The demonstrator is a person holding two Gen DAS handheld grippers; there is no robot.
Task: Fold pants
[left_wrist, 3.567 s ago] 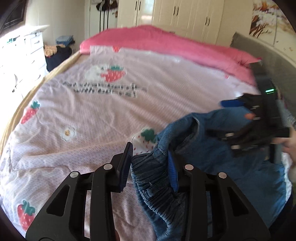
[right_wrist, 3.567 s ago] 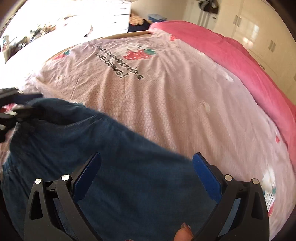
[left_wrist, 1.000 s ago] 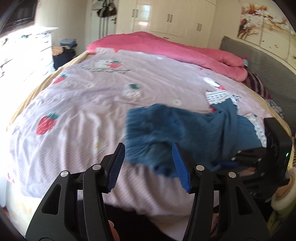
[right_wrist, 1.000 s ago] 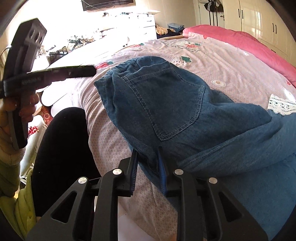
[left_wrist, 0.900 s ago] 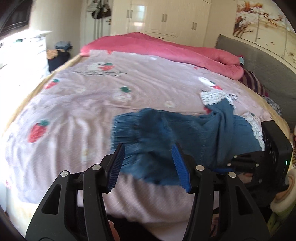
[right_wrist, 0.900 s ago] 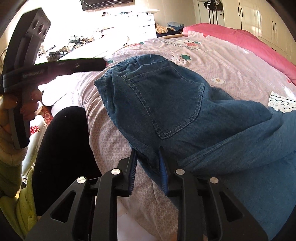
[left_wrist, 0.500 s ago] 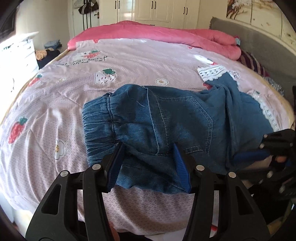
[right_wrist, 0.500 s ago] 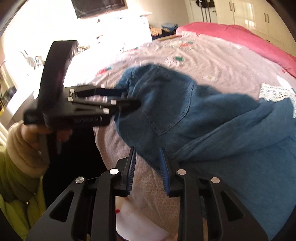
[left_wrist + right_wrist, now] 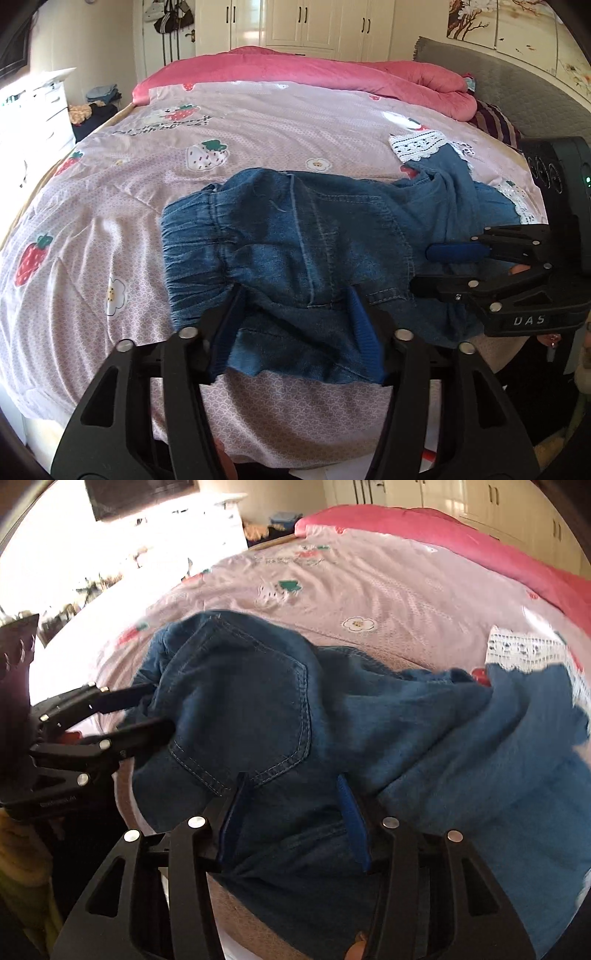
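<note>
Pink strawberry-print bed [image 9: 110,229] (wardrobes [image 9: 303,26] behind) w/ denim pants [image 9: 295,240] near edge.

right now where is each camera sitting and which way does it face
Left wrist: sits on the left gripper, open, looking across the pink strawberry-print bedspread at the blue denim pants; the right gripper enters from the right.
Right wrist: sits on the right gripper, open over the pants' back pocket; the left gripper enters from the left.
Shared: pants, bedspread, white lace hem.
</note>
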